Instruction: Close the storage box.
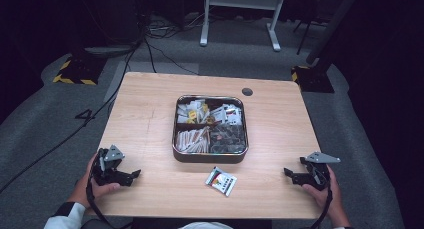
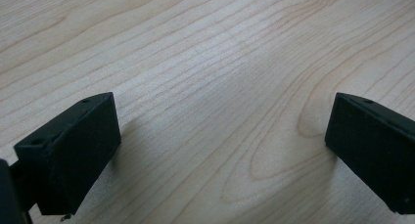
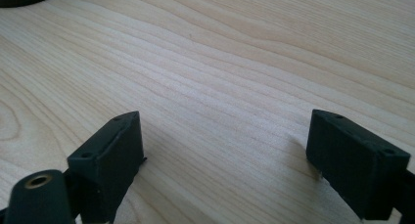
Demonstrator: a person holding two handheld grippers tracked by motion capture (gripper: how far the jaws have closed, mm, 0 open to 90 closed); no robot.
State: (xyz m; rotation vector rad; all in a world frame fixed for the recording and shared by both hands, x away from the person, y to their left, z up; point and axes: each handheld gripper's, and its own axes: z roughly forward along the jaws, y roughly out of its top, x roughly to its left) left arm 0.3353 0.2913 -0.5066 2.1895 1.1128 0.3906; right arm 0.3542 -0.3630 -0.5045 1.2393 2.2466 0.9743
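Note:
A dark metal tray (image 1: 210,157) with four compartments sits mid-table, packed with several small sachets. One white sachet (image 1: 221,181) with coloured print lies loose on the wood just in front of the tray. My left gripper (image 1: 134,175) rests near the table's front left, held in a hand, jaws spread wide over bare wood (image 2: 220,116). At the front right my right gripper (image 1: 290,175) is likewise open with only wood grain (image 3: 220,121) between its jaws. Both grippers are well apart from the sachet and the tray.
The wooden table (image 1: 150,114) has a small dark round cap (image 1: 247,91) at the back right. Beyond it the grey floor holds cables (image 1: 150,44), a white desk frame (image 1: 240,9) and yellow-black striped stand bases (image 1: 75,74).

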